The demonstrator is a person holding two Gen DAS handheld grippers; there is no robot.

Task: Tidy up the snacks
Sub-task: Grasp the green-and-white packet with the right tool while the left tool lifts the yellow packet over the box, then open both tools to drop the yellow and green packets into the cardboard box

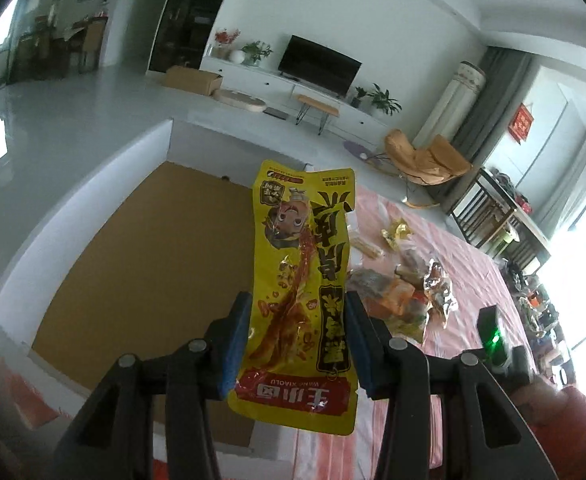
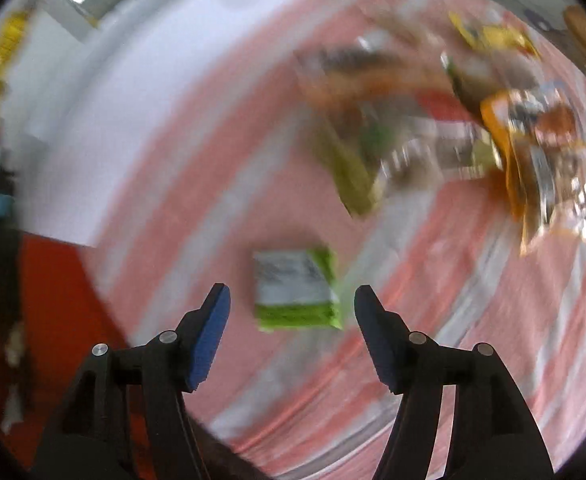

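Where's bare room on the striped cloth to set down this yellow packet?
The pink striped cloth is bare between the white box wall and the small green-and-white packet. The mixed snack pile crowds the far side. The cardboard box floor also looks free.

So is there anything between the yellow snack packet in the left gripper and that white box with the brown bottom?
Nothing visible. The yellow packet is clamped in the left gripper, raised in front of the white box, whose brown floor looks bare. The other snacks lie off to the right on the striped cloth.
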